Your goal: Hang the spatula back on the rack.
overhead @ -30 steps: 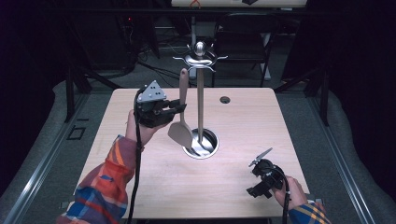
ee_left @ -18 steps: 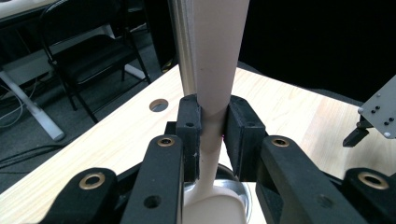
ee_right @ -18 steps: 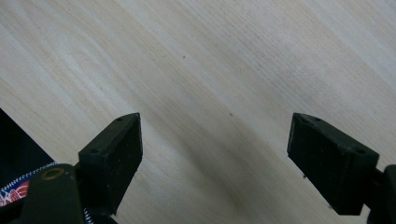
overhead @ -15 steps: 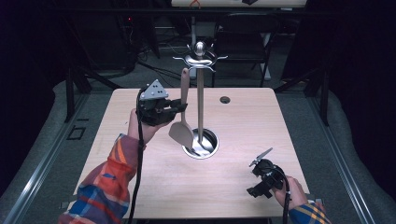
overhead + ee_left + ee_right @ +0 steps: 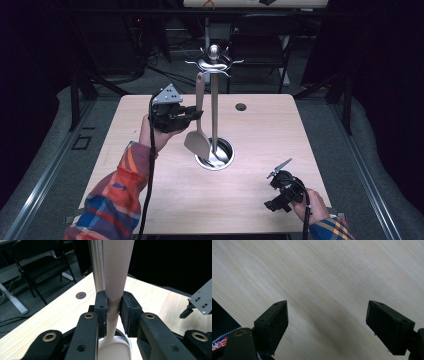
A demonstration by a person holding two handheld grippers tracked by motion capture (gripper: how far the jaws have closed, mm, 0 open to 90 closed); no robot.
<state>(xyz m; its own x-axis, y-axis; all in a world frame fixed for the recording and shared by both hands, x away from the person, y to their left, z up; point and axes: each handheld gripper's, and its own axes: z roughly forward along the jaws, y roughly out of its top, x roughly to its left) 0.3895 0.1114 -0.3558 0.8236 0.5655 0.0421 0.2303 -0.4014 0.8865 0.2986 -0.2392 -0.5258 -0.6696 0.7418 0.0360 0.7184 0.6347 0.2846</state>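
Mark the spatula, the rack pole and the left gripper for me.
spatula (image 5: pixel 198 142), high view, on its blade.
rack pole (image 5: pixel 214 117), high view, mid-shaft.
left gripper (image 5: pixel 114 308), left gripper view, between the pads clamping the handle.

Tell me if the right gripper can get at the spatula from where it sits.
Probably yes: the right gripper is open, with bare table between it and the spatula, though the left gripper already clamps the handle.

The spatula's handle top and blade run past the frame edges.
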